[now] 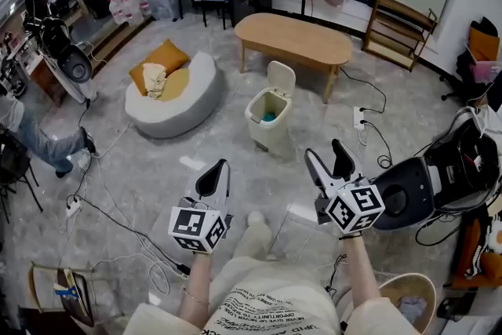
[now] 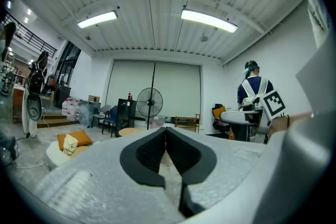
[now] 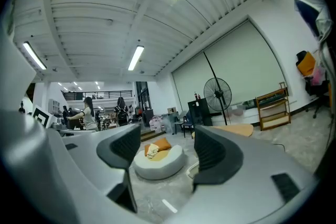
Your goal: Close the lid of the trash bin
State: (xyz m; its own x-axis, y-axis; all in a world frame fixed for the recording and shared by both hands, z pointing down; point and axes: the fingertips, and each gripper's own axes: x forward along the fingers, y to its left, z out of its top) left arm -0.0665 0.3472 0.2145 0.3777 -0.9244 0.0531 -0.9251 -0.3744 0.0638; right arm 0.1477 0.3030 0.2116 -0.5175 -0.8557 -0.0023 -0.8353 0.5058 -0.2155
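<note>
Marble floor (image 1: 267, 184) of a workshop room: the trash bin (image 1: 267, 121) stands at frame centre, lid (image 1: 281, 78) upright, well beyond my tools. Left tool (image 1: 220, 169) together. Right tool (image 1: 325, 154) spread and empty, presumably readied to push the lid.

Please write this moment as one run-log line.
small cream plastic trash bin: lid up | left gripper: shut, empty | right gripper: open, empty

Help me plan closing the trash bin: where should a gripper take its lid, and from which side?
Probably the lid's top free edge, reached from the near side over the bin's opening. It stands upright, hinged at the far rim toward the table, so that edge swings down toward you. The open right gripper suits.
</note>
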